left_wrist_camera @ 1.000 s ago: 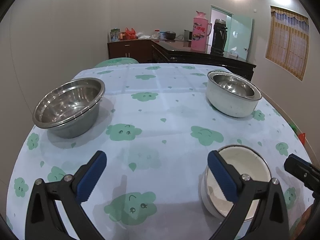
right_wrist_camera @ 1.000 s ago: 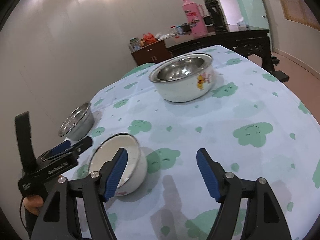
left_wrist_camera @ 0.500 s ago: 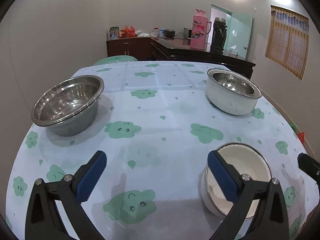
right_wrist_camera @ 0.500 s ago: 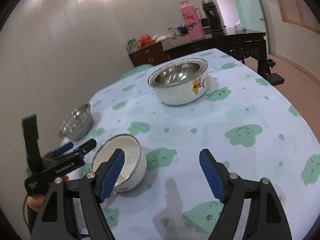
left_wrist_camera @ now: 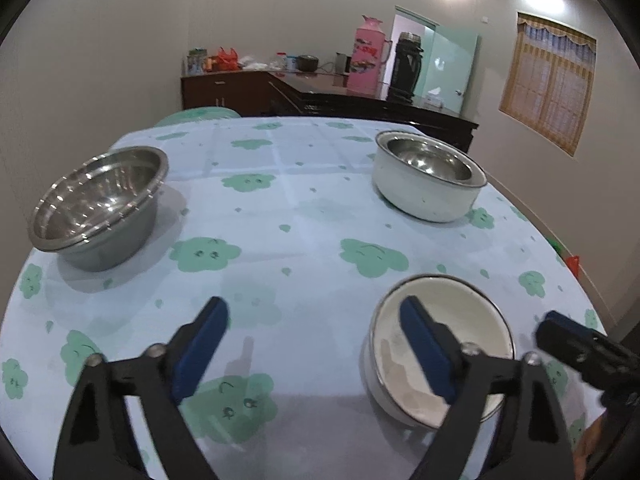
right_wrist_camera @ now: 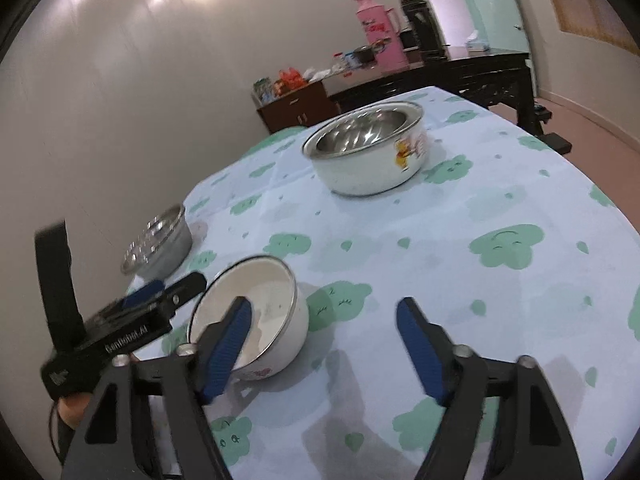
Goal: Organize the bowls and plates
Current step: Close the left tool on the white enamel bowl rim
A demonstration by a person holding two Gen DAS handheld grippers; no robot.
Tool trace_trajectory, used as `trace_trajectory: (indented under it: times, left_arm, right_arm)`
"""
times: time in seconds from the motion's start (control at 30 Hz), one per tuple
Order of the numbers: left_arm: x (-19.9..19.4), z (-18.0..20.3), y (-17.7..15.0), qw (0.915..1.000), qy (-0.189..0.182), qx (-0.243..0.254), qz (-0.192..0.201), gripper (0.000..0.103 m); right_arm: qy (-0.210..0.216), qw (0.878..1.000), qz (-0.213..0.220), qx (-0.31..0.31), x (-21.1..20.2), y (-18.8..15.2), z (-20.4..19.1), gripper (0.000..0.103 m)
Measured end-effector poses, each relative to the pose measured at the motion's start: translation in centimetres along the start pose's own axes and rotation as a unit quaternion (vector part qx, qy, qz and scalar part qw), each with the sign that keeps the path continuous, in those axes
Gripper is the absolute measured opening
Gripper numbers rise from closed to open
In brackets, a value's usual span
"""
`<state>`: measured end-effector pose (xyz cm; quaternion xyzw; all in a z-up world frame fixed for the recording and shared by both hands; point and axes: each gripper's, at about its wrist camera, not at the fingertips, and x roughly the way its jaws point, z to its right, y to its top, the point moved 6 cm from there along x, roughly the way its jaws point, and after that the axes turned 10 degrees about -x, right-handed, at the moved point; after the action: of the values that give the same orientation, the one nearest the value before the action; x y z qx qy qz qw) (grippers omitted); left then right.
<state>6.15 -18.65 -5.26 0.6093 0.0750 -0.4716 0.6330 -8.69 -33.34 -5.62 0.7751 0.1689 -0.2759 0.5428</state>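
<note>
bowls: three | cartoon print on large white bowl (right_wrist_camera: 408, 152): right wrist only

Desk (left_wrist_camera: 304, 216) centre: bare cloth, passable. Obstacles: steel bowl (left_wrist_camera: 100, 204) far left, large white bowl (left_wrist_camera: 428, 176) far right, small white bowl (left_wrist_camera: 440, 344) near right.

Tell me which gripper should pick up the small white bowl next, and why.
Either could, but probably right: the right gripper is open with one finger over the small white bowl rim, table clear beyond it. The left gripper is open too, bowl at its far side.
</note>
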Motion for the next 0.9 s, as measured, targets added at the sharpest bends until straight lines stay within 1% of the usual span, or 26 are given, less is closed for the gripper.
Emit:
trace_trajectory:
  times: [0.03, 0.07, 0.13, 0.17, 0.2, 0.23, 0.37, 0.4, 0.43, 0.5, 0.6, 0.7, 0.8, 0.87, 0.9]
  left_arm:
    - [0.2, 0.1, -0.1, 1.0000, -0.003, 0.001, -0.005, 0.074]
    - [0.2, 0.2, -0.2, 0.9999, -0.007, 0.002, -0.009, 0.070]
    - [0.5, 0.5, -0.4, 0.9994, -0.028, 0.003, -0.022, 0.044]
    - [0.6, 0.7, -0.5, 0.9988, -0.040, 0.002, -0.029, 0.039]
    - [0.6, 0.9, -0.6, 0.9983, -0.048, 0.003, -0.033, 0.032]
    - [0.6, 1.2, -0.7, 0.9979, -0.054, 0.006, -0.036, 0.028]
    - [0.5, 2.1, -1.0, 0.9967, -0.067, 0.021, -0.040, 0.028]
    - [0.4, 2.2, -1.0, 0.9966, -0.069, 0.022, -0.039, 0.028]
    - [0.5, 2.2, -1.0, 0.9965, -0.069, 0.023, -0.040, 0.028]
    - [0.6, 2.3, -1.1, 0.9964, -0.067, 0.025, -0.044, 0.028]
    - [0.9, 2.3, -1.4, 0.9963, -0.063, 0.028, -0.052, 0.028]
    - [1.0, 2.4, -1.6, 0.9955, -0.067, 0.029, -0.059, 0.027]
    - [1.3, 2.5, -1.9, 0.9957, -0.056, 0.037, -0.064, 0.027]
    - [1.4, 2.6, -2.1, 0.9956, -0.053, 0.042, -0.065, 0.021]
    - [1.4, 2.6, -2.1, 0.9956, -0.052, 0.044, -0.065, 0.017]
  right_arm:
    - [0.000, 1.000, -0.006, -0.008, 0.3, -0.1, -0.3, 0.062]
    - [0.000, 1.000, -0.011, -0.012, 0.5, -0.2, -0.4, 0.061]
    - [0.009, 1.000, -0.020, -0.013, 0.9, -0.4, -0.6, 0.059]
    - [0.013, 1.000, -0.021, -0.009, 1.0, -0.4, -0.5, 0.059]
    - [0.017, 1.000, -0.021, -0.005, 1.1, -0.4, -0.5, 0.059]
    - [0.021, 1.000, -0.021, -0.003, 1.1, -0.5, -0.4, 0.059]
    - [0.035, 0.999, -0.021, -0.007, 1.0, -0.3, -0.8, 0.059]
    - [0.037, 0.999, -0.021, -0.009, 1.1, -0.3, -0.9, 0.055]
    - [0.039, 0.999, -0.022, -0.010, 1.2, -0.3, -0.9, 0.045]
    - [0.050, 0.998, -0.032, -0.005, 1.7, -0.3, -0.9, 0.039]
    - [0.057, 0.998, -0.041, 0.003, 2.2, -0.6, -0.9, 0.039]
    - [0.061, 0.997, -0.047, 0.006, 2.7, -0.8, -1.0, 0.039]
    - [0.062, 0.996, -0.056, 0.006, 3.2, -0.9, -1.2, 0.039]
    - [0.067, 0.996, -0.057, 0.001, 3.3, -1.0, -1.5, 0.035]
    - [0.071, 0.996, -0.057, -0.001, 3.3, -1.0, -1.6, 0.031]
